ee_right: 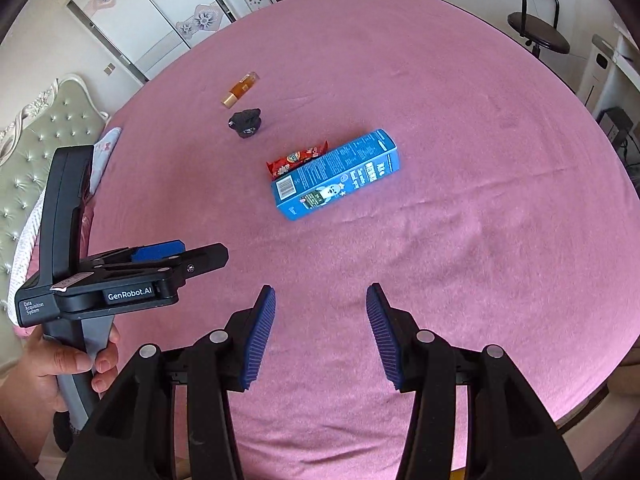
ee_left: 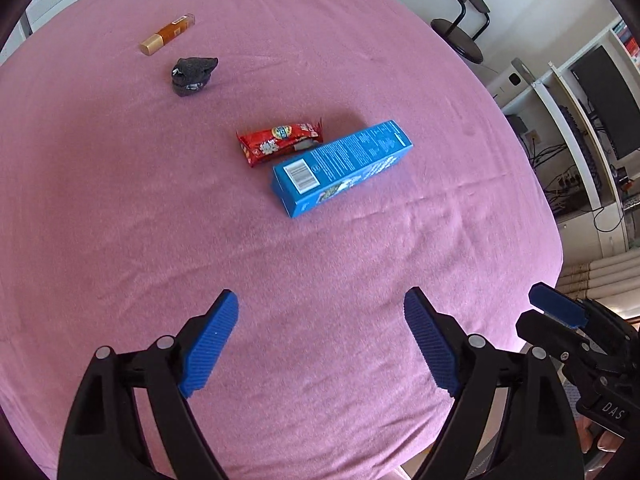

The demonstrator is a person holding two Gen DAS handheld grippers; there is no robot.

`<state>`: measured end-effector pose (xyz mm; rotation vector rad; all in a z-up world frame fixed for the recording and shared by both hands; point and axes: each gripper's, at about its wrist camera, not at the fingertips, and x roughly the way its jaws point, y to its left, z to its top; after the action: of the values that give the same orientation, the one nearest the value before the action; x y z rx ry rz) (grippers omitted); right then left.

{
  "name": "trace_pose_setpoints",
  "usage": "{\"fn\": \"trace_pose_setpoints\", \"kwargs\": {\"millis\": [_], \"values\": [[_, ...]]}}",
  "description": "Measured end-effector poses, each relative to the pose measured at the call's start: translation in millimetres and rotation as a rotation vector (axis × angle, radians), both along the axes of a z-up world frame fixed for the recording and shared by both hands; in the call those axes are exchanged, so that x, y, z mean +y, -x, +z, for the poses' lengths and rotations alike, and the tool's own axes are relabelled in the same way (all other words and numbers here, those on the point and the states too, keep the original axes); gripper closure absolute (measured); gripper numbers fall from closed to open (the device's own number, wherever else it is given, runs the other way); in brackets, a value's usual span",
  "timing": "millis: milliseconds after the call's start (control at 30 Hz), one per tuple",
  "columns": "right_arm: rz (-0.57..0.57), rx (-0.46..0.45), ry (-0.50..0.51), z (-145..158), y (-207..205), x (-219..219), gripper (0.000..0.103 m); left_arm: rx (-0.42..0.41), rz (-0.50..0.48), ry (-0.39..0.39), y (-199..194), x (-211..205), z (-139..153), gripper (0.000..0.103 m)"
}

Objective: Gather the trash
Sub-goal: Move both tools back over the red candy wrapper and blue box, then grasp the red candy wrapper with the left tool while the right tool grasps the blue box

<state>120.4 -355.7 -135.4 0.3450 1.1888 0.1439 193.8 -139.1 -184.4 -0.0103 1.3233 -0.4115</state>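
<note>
Trash first: the long blue cardboard box (ee_left: 342, 168) on the pink tablecloth (ee_left: 120, 208) looks light and stiff, so grab across its narrow sides. Left gripper (ee_left: 320, 340) is spread wide, box well ahead of it.

Right wrist view: right gripper (ee_right: 320, 332) also gapes, empty. The crinkly red snack wrapper (ee_right: 296, 160) touches the box's far side.

A long blue carton (ee_left: 342, 168) lies flat near the middle of the pink surface (ee_left: 120, 240), its barcode end toward the near edge. A crinkled red snack wrapper (ee_left: 280, 142) lies just beside its long far side. Toward the far left corner sit a crumpled black scrap (ee_left: 194, 76) and, beyond it, a small amber gold-capped bottle (ee_left: 168, 34) on its side.
</note>
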Motion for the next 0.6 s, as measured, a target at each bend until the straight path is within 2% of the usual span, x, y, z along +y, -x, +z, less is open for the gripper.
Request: {"fn": "trace_pose_setpoints", "kwargs": {"millis": [200,400,600], "values": [[-0.001,0.029,-0.013,-23.0,-55.3,-17.2,0.055,0.009,-0.01,-0.034,-62.8,-14.6,-25.2,0.019],[-0.052,0.072,-0.053,-50.9,-91.3,-34.8,0.055,0.015,-0.044,-0.077,-133.4,-34.5,-51.2,0.019],[-0.119,0.123,-0.095,-80.9,-115.9,-39.6,0.055,0.068,-0.152,-0.13,-181.3,-59.2,-92.2,0.019]]}}
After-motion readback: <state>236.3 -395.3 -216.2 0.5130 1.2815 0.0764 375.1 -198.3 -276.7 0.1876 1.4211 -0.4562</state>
